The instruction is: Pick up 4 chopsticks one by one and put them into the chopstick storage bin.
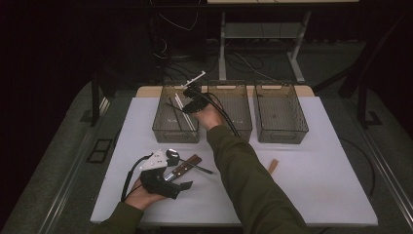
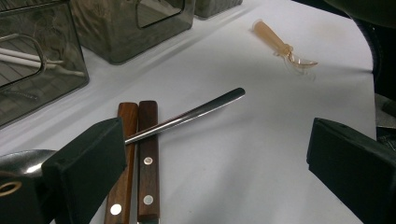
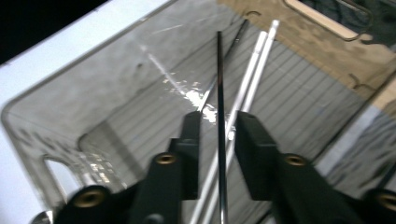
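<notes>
Sorting in hand: a thin black stick is being let go into the left bin. It should be freed fully before the right gripper is lifted — the jaws are part-spread, the stick between them, seemingly untouched. Bin lies at 12 o'clock; left gripper is spread wide, empty.

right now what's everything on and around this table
bins: three, clear smoky plastic, in a row at the table's far side
chopsticks: white pair plus a thin black stick, in the left bin under the right gripper
spoon: one, metal, lying across the knife handles
knives: two, brown wooden handles with rivets, side by side near the left gripper
small spoon: one, amber handle, clear bowl, on the white table
left gripper: black, jaws wide open, near table's front
right gripper: black, jaws apart around the black stick, over left bin
</notes>
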Demonstrator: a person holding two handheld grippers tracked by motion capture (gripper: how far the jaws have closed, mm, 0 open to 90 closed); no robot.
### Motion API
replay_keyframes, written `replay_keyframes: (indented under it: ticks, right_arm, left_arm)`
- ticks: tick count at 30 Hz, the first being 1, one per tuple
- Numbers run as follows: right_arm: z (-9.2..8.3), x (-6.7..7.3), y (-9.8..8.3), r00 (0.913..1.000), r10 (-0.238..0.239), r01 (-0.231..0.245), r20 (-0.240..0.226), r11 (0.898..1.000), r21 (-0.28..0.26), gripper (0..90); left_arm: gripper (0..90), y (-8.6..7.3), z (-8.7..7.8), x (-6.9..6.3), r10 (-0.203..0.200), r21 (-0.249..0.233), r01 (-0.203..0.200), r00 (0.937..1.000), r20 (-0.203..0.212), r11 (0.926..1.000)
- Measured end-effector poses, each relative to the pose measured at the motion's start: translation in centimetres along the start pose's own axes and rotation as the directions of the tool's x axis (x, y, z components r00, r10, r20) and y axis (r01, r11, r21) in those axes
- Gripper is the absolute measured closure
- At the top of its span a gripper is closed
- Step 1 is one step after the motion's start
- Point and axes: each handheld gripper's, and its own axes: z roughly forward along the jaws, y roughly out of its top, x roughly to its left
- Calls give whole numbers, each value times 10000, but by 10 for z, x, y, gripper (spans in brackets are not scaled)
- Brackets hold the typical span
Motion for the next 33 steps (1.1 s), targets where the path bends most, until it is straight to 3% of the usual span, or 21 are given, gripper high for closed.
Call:
replay_keyframes:
  ticks: [7, 16, 26, 33]
  right_arm:
    - [-12, -1, 1, 9998, -160, 158, -77, 9996, -244, 507]
    - [-32, -1, -9, 9977, -287, 249, -609, 9977, -629, 365]
    - [-66, 0, -37, 9885, -723, 583, -1328, 9927, -1060, 311]
    - [-91, -7, -66, 9825, -1114, 934, -1495, 9881, -1223, 302]
  left_arm:
    - [32, 0, 0, 0, 52, -16, -52, 10000, -22, 10000]
    - [31, 0, 0, 0, 9, -36, -9, 10000, -64, 10000]
    - [31, -1, 1, 0, -1, -36, 1, 10000, -97, 10000]
    - [31, -1, 0, 1, 51, 52, -50, 9999, -117, 10000]
